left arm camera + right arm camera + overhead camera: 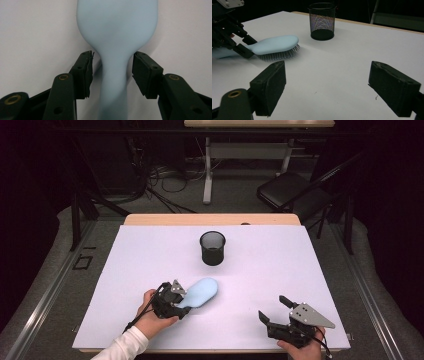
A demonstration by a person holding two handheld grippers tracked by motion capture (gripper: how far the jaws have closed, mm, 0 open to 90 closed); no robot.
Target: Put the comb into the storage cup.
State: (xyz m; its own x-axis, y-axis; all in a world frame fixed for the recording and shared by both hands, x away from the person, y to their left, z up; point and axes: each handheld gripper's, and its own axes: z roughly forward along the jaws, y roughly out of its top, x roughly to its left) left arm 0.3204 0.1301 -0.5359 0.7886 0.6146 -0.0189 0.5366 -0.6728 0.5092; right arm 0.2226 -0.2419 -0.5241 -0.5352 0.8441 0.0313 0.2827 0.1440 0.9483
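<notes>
A light blue hairbrush (200, 291) lies bristles down on the white table cover (270, 265), left of centre. My left gripper (182, 305) is open, its jaws standing on either side of the brush's narrow handle. In the left gripper view the hairbrush (117, 30) handle runs between the two pads (86, 72) with a small gap on each side. My right gripper (272, 307) stays open near the front edge at the right, with nothing between its jaws. From the right gripper view (327, 87) I see the hairbrush (275, 45) and the left gripper (248, 47) at its handle.
A black mesh cup (212, 247) stands upright behind the brush, toward the table's middle back; the same cup (322, 21) appears in the right gripper view. A black chair (292, 190) and another table stand beyond the far edge.
</notes>
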